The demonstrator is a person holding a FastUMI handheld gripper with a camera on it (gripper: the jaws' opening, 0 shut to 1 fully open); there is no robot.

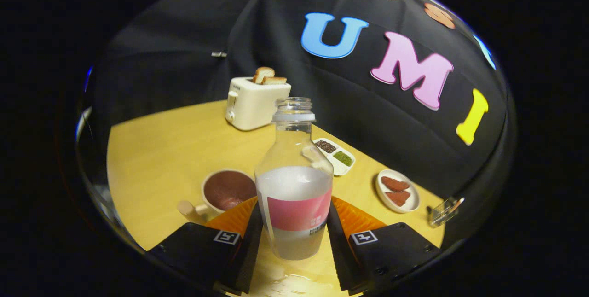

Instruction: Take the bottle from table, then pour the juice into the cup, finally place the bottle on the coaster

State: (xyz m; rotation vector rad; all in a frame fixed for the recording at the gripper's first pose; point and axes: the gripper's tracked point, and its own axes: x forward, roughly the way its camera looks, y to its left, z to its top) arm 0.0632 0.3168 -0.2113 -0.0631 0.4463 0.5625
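Item: clear uncapped plastic bottle (294, 186) with pink label, half full of whitish juice, clamped between both fingers of my gripper (294, 223); cream ceramic cup (228, 192) at ten o'clock; I'd tilt slowly, neck over the cup's rim, to avoid spilling.

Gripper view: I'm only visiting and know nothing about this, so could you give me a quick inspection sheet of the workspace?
Surface: yellow wooden table, bare patches look clean.
Job's things: open clear bottle, about half full of pale liquid, upright between the fingers; cup just beyond the left finger, inside dark reddish-brown.
Coaster: nothing seen.
Clutter: toaster with bread slices; two-part dish of dark and green bits; small plate of reddish pieces; metal clip.
Gripper: fingers close on both sides of the bottle; contact looks likely.
Cables: nothing seen.
Surroundings: black cloth wall.
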